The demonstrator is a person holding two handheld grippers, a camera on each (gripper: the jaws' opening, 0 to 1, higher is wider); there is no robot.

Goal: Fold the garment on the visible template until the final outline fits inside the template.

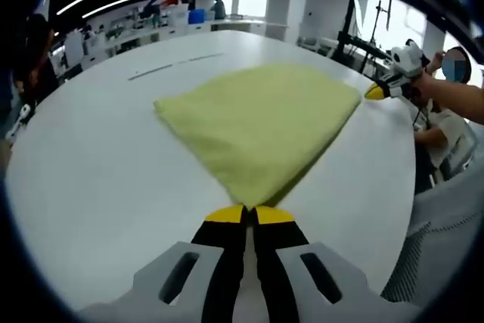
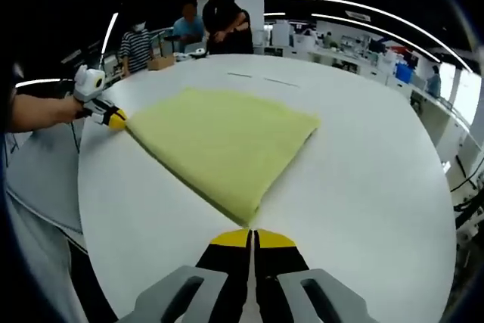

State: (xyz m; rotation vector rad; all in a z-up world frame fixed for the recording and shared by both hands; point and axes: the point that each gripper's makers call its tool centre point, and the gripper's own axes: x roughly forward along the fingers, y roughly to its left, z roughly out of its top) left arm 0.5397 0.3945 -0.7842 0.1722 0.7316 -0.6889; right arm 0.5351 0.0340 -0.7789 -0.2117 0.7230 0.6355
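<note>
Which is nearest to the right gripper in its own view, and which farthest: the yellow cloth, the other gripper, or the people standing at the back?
1. Yellow cloth: its near corner meets the right gripper, straight ahead.
2. Left gripper: at the cloth's far left corner, by the white table's edge.
3. Standing people: beyond the table, at the back.

Pale yellow-green garment [image 1: 261,122], plain white table [image 1: 106,179], yellow-tipped black left tool [image 1: 249,215], likewise right tool [image 2: 252,238]

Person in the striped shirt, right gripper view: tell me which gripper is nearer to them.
Left. The left gripper holds the cloth corner on the side of the table toward the striped-shirt person; the right gripper holds the next corner, farther away.
</note>
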